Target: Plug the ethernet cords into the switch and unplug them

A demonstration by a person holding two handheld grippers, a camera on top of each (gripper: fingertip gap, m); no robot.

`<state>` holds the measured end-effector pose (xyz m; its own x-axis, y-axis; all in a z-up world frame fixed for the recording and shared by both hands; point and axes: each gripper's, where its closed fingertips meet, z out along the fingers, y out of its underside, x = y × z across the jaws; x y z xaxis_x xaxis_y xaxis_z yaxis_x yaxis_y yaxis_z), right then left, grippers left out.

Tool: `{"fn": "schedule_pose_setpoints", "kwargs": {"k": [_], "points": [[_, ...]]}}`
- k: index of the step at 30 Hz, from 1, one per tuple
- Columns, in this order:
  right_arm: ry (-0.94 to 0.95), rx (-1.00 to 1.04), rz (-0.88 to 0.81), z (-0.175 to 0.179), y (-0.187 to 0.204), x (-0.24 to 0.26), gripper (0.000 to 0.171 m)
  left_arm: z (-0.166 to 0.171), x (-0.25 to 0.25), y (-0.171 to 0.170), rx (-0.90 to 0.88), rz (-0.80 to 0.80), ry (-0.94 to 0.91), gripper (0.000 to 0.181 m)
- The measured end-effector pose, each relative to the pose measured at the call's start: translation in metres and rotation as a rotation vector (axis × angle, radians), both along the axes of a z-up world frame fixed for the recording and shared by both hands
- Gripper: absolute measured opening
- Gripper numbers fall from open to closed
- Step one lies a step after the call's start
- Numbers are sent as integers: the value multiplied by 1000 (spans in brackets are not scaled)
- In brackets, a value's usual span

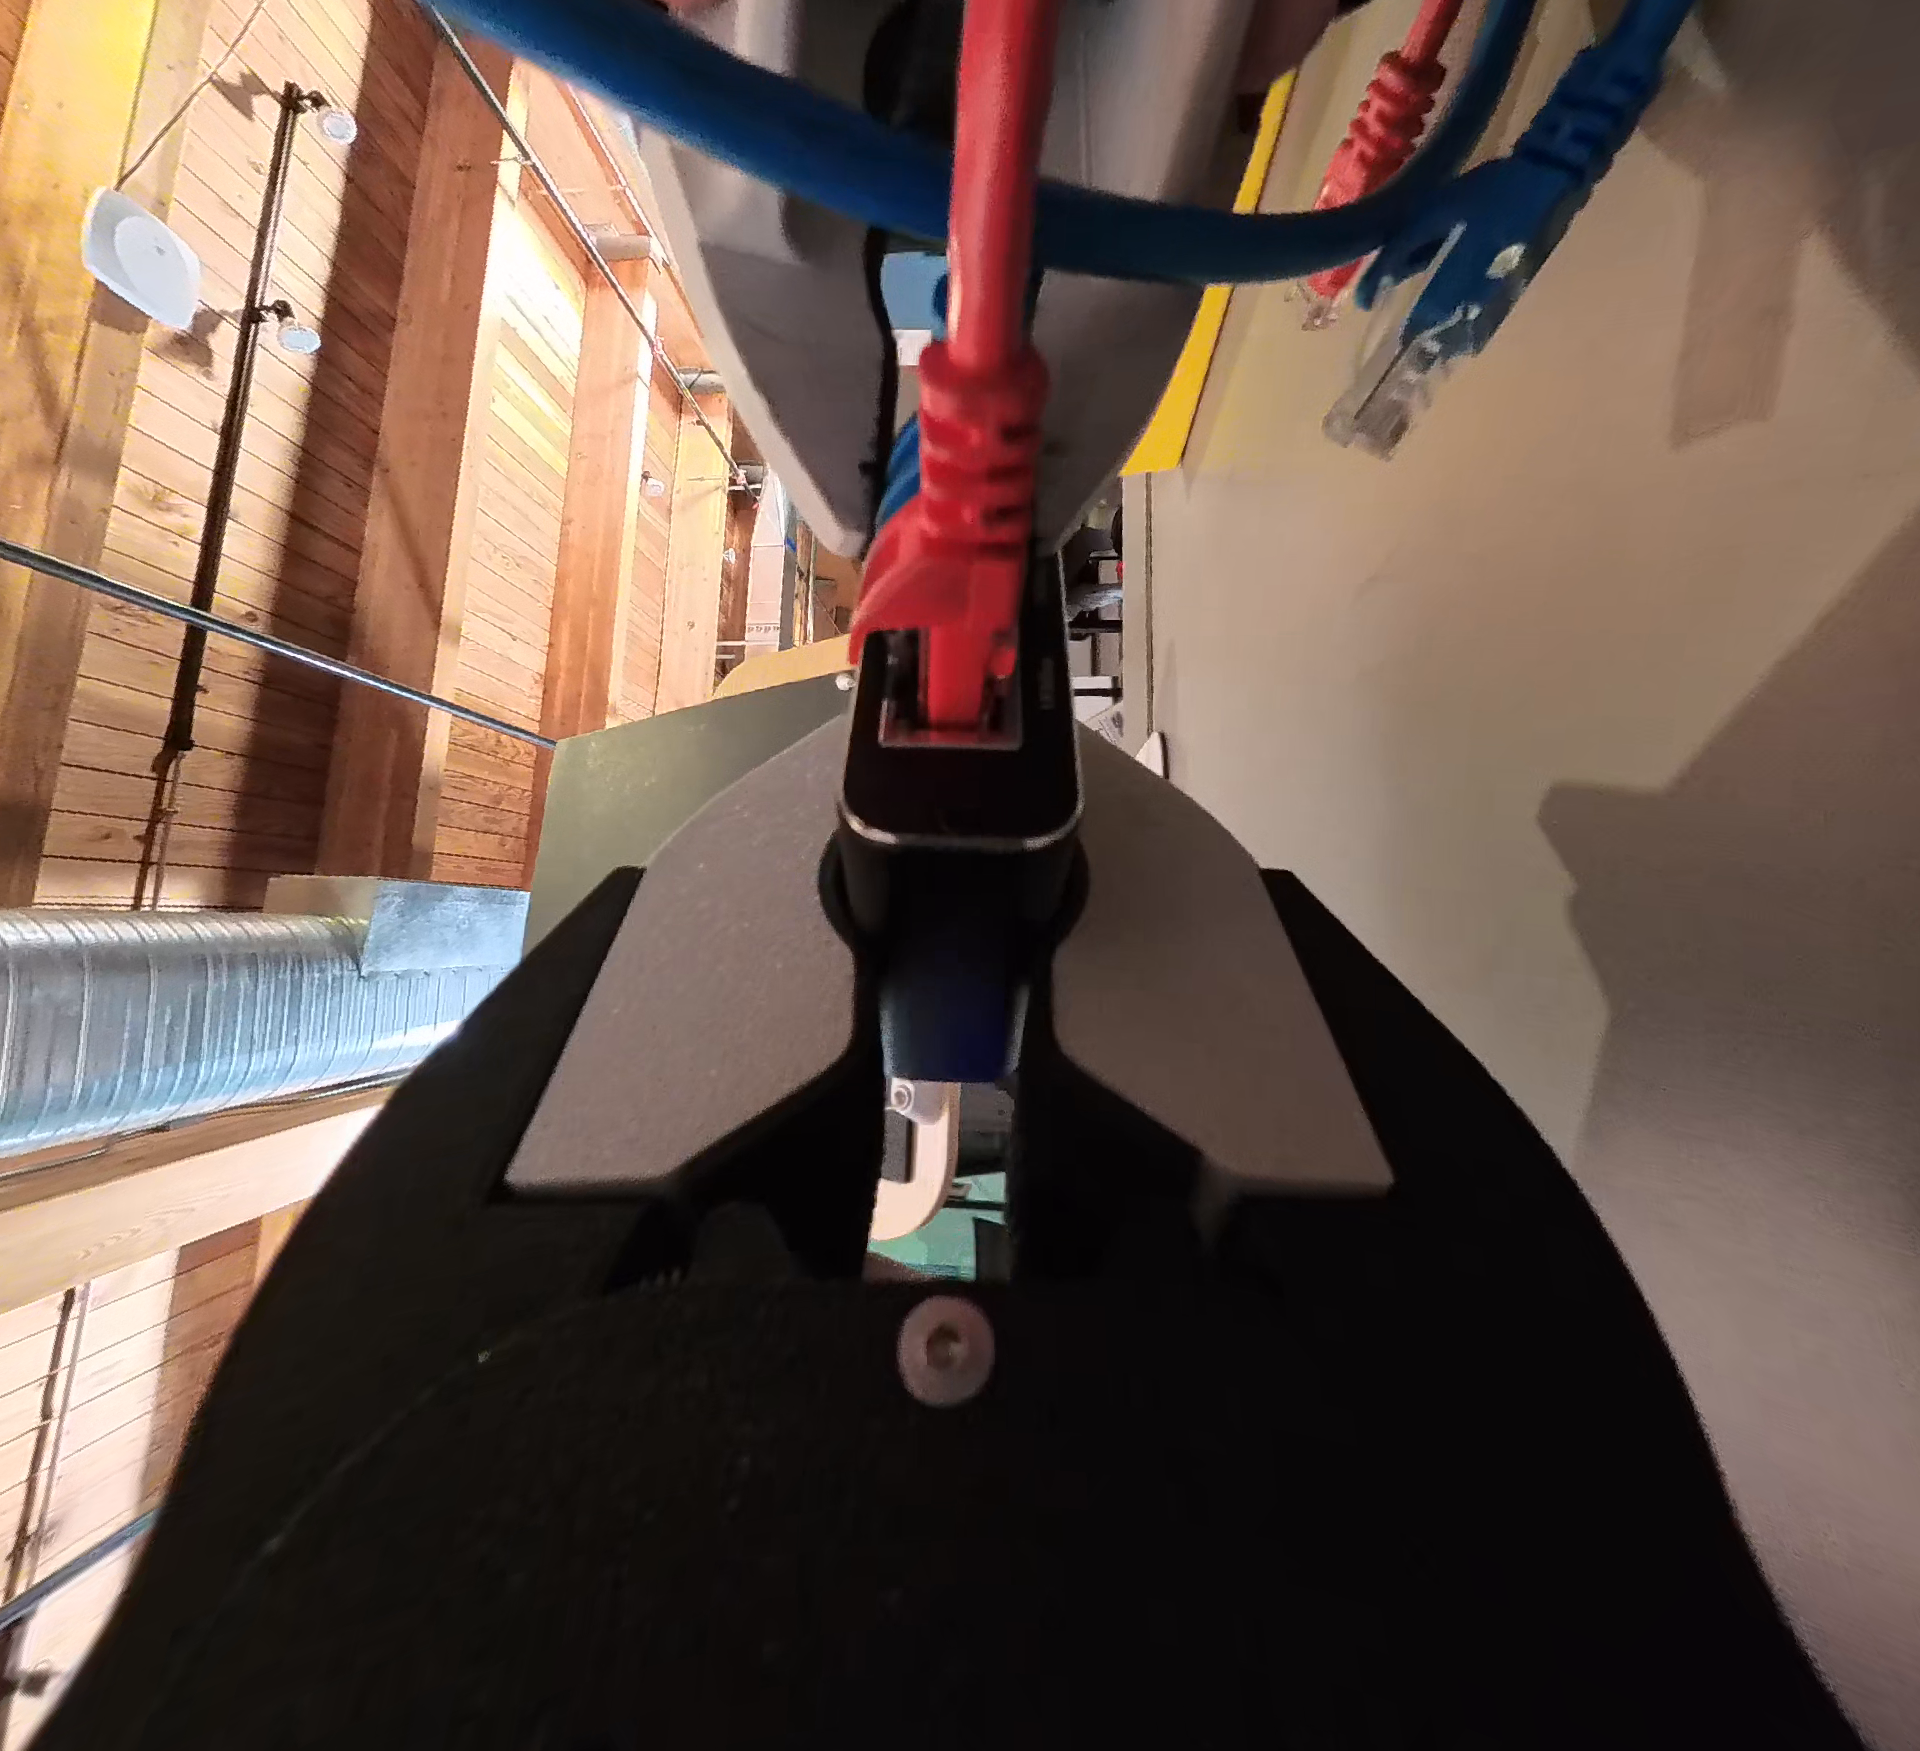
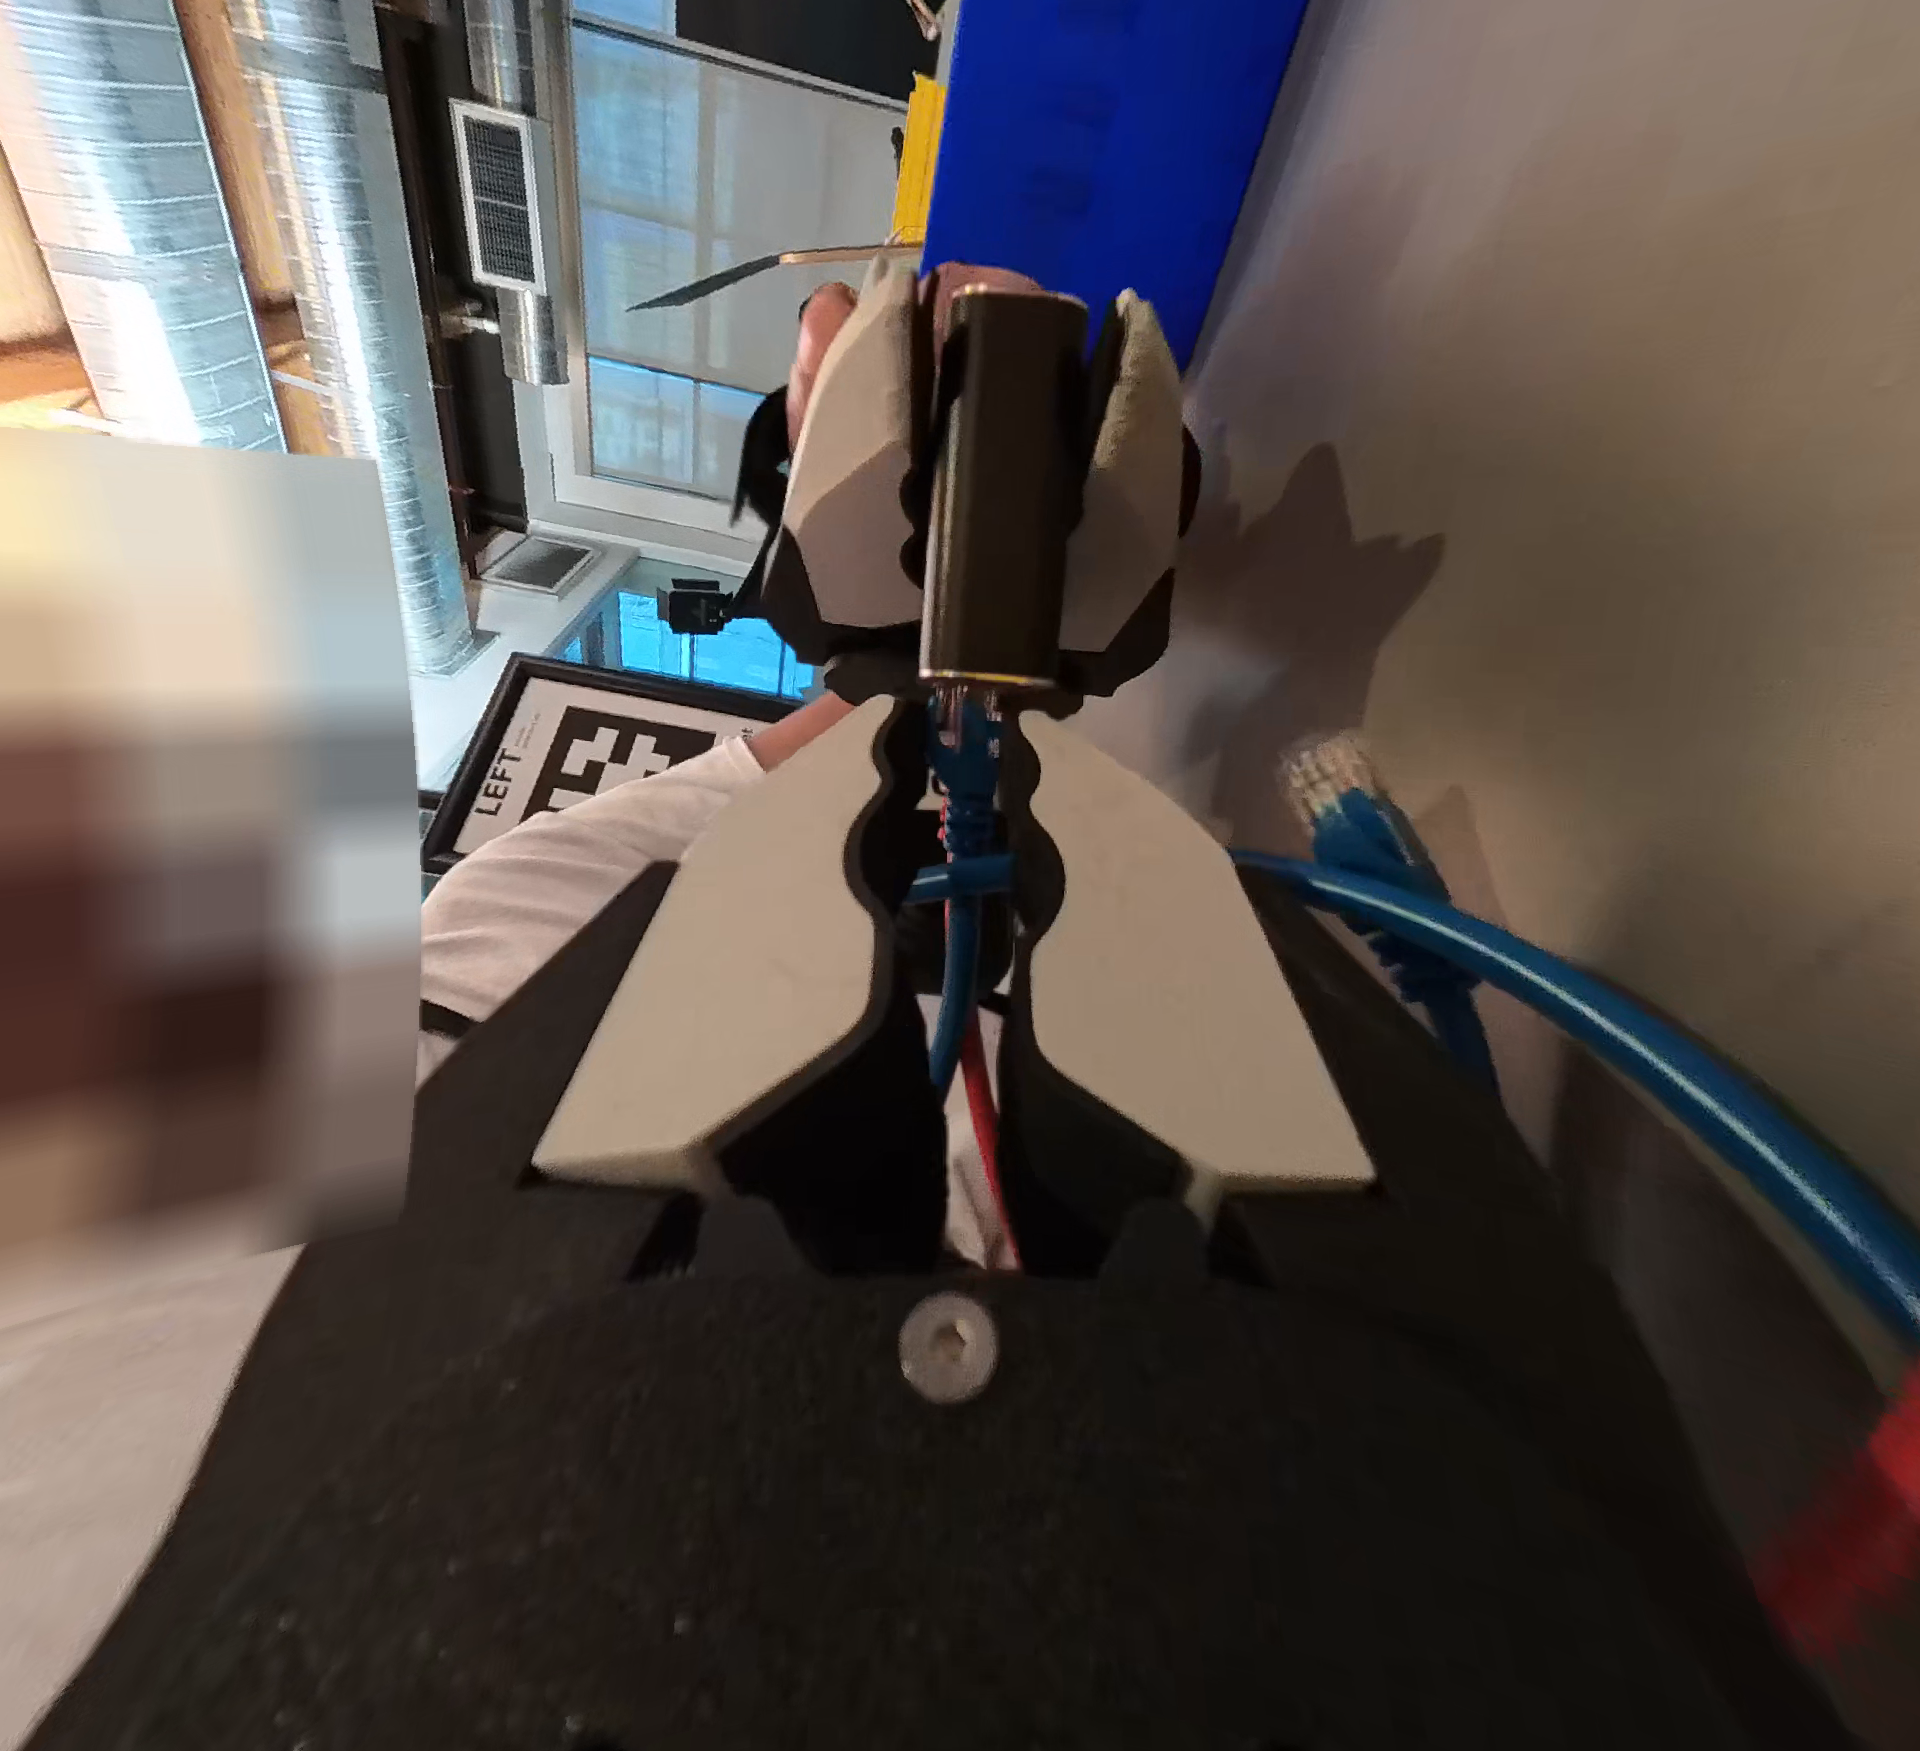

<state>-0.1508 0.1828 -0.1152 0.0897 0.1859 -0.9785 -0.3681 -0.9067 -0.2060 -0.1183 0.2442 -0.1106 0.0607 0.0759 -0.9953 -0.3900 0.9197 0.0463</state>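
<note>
The beige table (image 1: 1558, 766) fills the 3 o'clock side of both views. In the left wrist view, a red plug (image 1: 1361, 174) and a blue plug (image 1: 1455, 299) lie side by side at 1 o'clock, just beside a yellow sheet (image 1: 1205, 382). In the right wrist view a blue board (image 2: 1122, 91) lies at 12 o'clock, with a blue cord (image 2: 1558, 995) at 4 o'clock.

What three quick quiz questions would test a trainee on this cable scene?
1. True or false: the left gripper clamps the black switch in its jaws.
2. What colour is the plug seated in the switch's port, as the left wrist view shows it? A green, B red, C yellow.
3. Fill in: beside the red connector on the table lies a loose ___ one.
Key: 1 true; 2 B; 3 the blue connector.
</note>
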Motion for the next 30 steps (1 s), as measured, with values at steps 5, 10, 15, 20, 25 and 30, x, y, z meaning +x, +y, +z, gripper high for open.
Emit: {"fn": "schedule_pose_setpoints", "kwargs": {"k": [5, 10, 15, 20, 25, 30], "points": [[-37, 26, 20, -2, -1, 1, 13, -4, 2, 2, -31, 3, 18, 26], [-138, 57, 69, -2, -9, 0, 13, -5, 2, -4, -64, -28, 19, 27], [-218, 100, 9, -5, -2, 6, 14, -3, 3, 3, -9, 41, 10, 27], [-77, 13, -23, 1, 1, 6, 14, 4, 2, 4, 23, 49, -13, 26], [5, -44, -47, 2, 4, 5, 14, 5, 1, 7, 27, 55, -13, 26], [-7, -66, -74, 0, 5, 6, 14, 3, 2, 9, 25, 73, -3, 26]]}}
